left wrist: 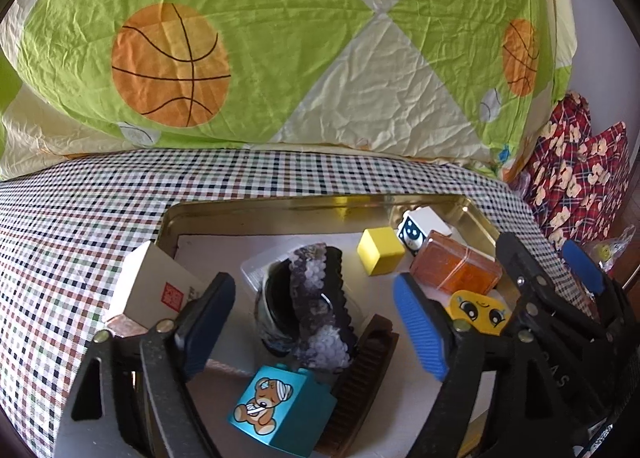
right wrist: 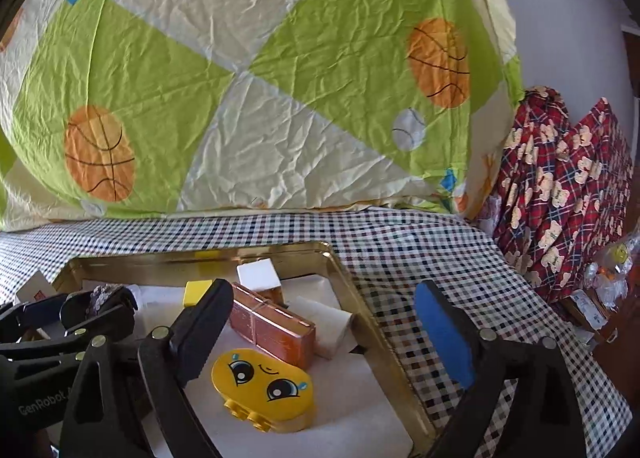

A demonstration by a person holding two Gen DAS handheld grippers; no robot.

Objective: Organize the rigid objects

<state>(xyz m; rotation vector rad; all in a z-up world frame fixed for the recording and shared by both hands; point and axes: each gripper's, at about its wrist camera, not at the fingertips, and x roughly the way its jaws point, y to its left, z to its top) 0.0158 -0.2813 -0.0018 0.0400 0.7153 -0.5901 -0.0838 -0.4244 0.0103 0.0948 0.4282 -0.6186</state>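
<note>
A gold metal tray (left wrist: 280, 205) (right wrist: 360, 298) on the checked cloth holds several objects. In the left wrist view lie a teal bear block (left wrist: 280, 406), a purple-and-black crystal piece (left wrist: 320, 310), a brown comb-like piece (left wrist: 364, 382), a yellow cube (left wrist: 380, 250), a white-and-blue block (left wrist: 420, 228) and an orange box (left wrist: 456, 270). My left gripper (left wrist: 316, 326) is open over the crystal piece and holds nothing. My right gripper (right wrist: 324, 338) is open, above a yellow face block (right wrist: 264, 382) and the orange box (right wrist: 272, 326), and also shows in the left wrist view (left wrist: 540, 262).
A white carton (left wrist: 156, 286) leans at the tray's left rim. A green and cream quilt (left wrist: 280, 38) rises behind the tray. Red patterned fabric (right wrist: 560, 194) and small packets (right wrist: 612, 258) lie at the right. Checked cloth (right wrist: 440, 250) surrounds the tray.
</note>
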